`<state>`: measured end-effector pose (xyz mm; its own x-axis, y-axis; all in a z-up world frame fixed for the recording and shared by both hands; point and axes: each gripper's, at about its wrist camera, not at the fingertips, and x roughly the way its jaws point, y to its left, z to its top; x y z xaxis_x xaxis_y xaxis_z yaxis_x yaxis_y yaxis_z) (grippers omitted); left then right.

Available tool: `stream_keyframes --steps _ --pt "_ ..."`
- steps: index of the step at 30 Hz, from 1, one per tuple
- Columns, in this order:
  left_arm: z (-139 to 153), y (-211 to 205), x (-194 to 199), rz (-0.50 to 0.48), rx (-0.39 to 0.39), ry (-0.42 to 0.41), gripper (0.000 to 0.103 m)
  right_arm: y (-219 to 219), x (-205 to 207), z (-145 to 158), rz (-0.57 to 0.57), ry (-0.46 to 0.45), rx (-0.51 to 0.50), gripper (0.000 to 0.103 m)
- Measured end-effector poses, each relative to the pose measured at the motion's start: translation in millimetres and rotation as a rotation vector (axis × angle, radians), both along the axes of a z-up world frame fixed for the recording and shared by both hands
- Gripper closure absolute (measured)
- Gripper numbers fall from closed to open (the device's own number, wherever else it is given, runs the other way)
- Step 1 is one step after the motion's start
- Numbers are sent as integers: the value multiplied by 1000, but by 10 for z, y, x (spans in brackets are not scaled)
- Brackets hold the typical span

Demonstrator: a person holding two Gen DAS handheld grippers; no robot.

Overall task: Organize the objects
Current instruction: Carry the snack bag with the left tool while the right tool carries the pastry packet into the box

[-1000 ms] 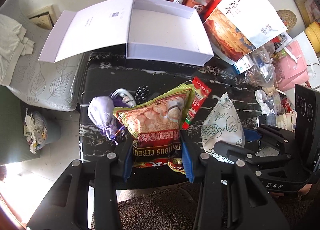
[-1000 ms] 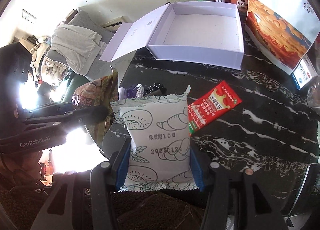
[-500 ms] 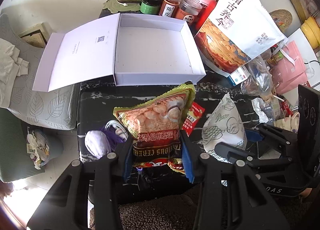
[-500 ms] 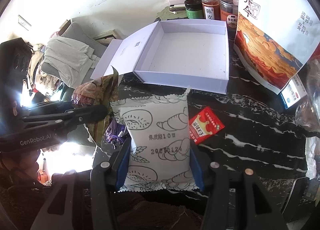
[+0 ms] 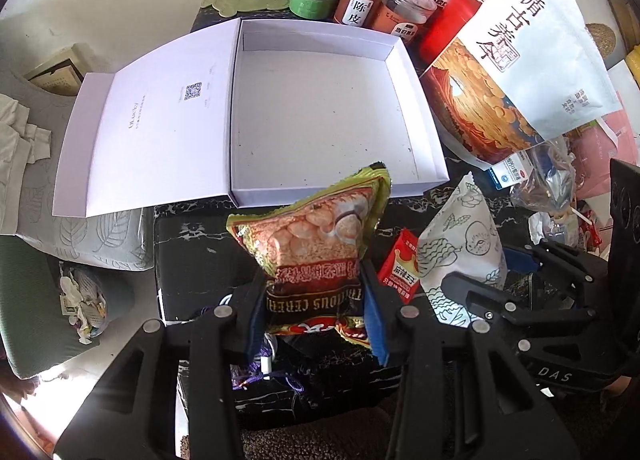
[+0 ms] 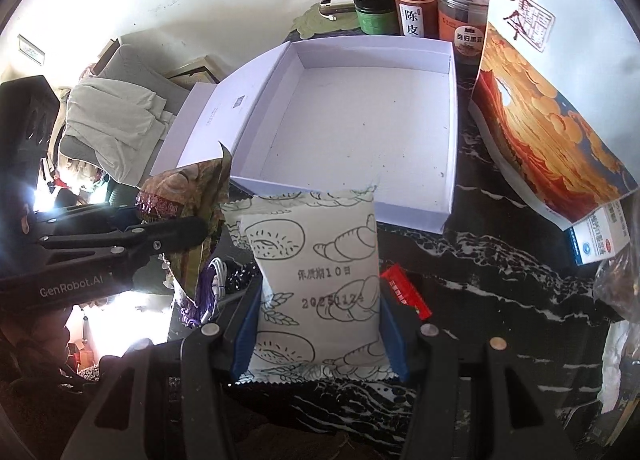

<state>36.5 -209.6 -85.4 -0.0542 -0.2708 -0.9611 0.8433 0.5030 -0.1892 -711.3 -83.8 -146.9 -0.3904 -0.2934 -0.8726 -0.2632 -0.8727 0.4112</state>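
My left tool (image 5: 316, 306) is clamped on a green and red snack bag (image 5: 316, 248), its blue pads pressing the bag's two side edges near the bottom seam. The bag stands with its long axis running away from me, its crimped top edge leaning toward the white box (image 5: 320, 116) and overlapping the near wall of the box in the left wrist view. The printing on the bag reads upside down from where I look.

My right tool (image 6: 320, 324) is clamped on a white pastry packet (image 6: 316, 284) printed with line drawings of bread. Its long axis also points away from me, its serrated top edge reaching the near wall of the box, its printed date facing the camera.

Both tools point steeply down at the black marbled surface (image 6: 500, 280), side by side, the left one to the left of the right one, each just short of the box. The box is open and holds nothing, its lid folded flat to its left.

A small red sachet (image 5: 400, 264) lies on the surface in front of the box, between the two held bags. Behind the box stand jars (image 5: 360, 0); to its right leans a big white and orange pouch (image 5: 520, 72).
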Motion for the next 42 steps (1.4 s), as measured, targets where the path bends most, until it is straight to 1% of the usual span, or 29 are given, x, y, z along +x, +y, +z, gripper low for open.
stream_keyframes --steps 7,13,20,26,31,37,42 --pt "-184 -302 264 17 34 10 64 160 -353 -103 29 -9 17 49" --pt "-236 -593 474 21 31 -11 64 315 -620 -166 27 -1 31 49" --pt "-320 -900 732 20 28 -41 64 451 -935 -214 24 13 86 49" --pt "-393 -1155 922 7 24 -91 64 552 -1182 -272 8 33 139 49" --pt "-447 -1393 1051 -9 19 -143 64 643 -1363 -375 -10 37 159 49" --pt "-535 -1631 1159 -55 24 -192 64 720 -1499 -504 -11 35 190 49" --pt "-612 -1770 1206 -95 30 -220 64 791 -1570 -612 -21 28 195 49"
